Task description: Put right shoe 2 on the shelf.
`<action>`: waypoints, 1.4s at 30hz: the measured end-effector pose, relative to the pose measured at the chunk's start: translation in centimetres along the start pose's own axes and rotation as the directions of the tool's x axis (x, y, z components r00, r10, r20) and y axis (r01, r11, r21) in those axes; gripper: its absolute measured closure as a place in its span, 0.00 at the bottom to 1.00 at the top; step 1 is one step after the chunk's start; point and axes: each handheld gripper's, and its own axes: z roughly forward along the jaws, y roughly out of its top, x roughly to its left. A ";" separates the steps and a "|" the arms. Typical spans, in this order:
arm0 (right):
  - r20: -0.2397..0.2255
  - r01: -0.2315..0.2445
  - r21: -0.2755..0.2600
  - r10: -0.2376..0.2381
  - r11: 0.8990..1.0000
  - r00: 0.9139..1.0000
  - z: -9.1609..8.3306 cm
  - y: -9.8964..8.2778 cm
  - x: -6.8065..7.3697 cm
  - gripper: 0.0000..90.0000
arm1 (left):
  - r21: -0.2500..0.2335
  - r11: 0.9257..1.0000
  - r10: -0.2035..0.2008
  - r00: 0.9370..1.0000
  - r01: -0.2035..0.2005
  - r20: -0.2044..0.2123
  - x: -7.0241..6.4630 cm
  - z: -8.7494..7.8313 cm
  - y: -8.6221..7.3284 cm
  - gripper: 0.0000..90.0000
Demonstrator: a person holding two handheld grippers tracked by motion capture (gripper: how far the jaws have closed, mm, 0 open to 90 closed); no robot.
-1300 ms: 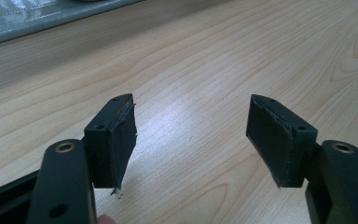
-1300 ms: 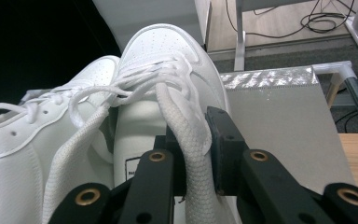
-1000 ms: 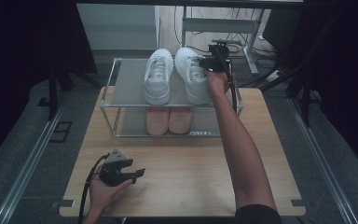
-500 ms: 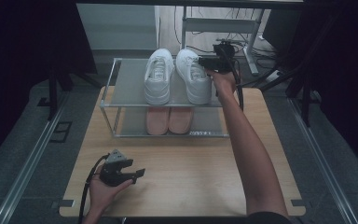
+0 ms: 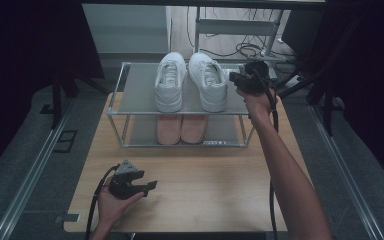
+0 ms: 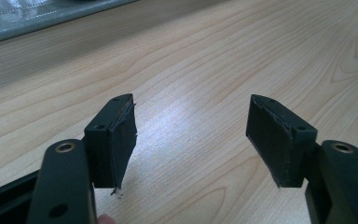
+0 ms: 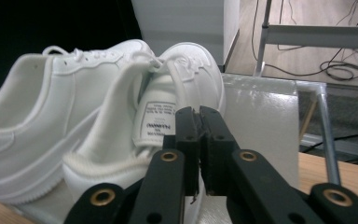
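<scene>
Two white sneakers stand side by side on the top shelf of a metal shoe rack. A pink pair sits on the lower shelf. My right gripper hovers over the shelf's right end, just right of the right sneaker and apart from it. Its jaws have just been closing and now meet with nothing between them. In the right gripper view the shut tips point at that sneaker's tongue label. My left gripper rests low over the table's front left, open and empty.
The rack stands at the back of a wooden table. Behind it are a white cabinet, a metal frame and cables on the floor. Dark curtains flank both sides. The right gripper's cable hangs along the forearm.
The right gripper has drawn back to the right, off the right white sneaker, and its jaws have closed. The left hand and gripper have stayed put.
</scene>
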 end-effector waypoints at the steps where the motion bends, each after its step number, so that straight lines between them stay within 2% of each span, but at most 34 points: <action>1: 0.005 0.008 -0.001 -0.008 1.000 1.000 -0.1 -0.2 -0.1 0.99 | -0.001 1.000 -0.002 1.000 0.002 0.000 0.0 0.0 0.0 0.37; 4: 0.010 0.017 -0.001 -0.017 1.000 1.000 -0.1 -0.9 -0.5 0.99 | -0.001 1.000 -0.006 1.000 0.006 -0.004 0.0 0.0 0.0 0.37; 13: 0.012 -0.017 0.023 0.017 1.000 1.000 -0.2 -3.0 -2.3 1.00 | 0.002 1.000 0.003 1.000 -0.003 -0.011 -0.4 0.0 -0.1 0.37; 20: 0.013 -0.020 0.043 0.020 0.999 1.000 0.0 -4.4 -2.8 1.00 | 0.004 1.000 0.005 1.000 -0.005 -0.002 -0.6 0.0 -0.3 0.37; 38: 0.002 0.009 0.101 -0.009 0.995 1.000 2.7 -5.5 -0.9 1.00 | -0.004 1.000 0.007 1.000 -0.007 0.001 -0.7 -0.3 -0.5 0.37; 42: 0.007 0.012 0.101 -0.013 0.995 1.000 2.8 -5.6 -0.7 1.00 | -0.005 1.000 0.006 1.000 -0.006 -0.002 -0.6 -0.3 -0.6 0.37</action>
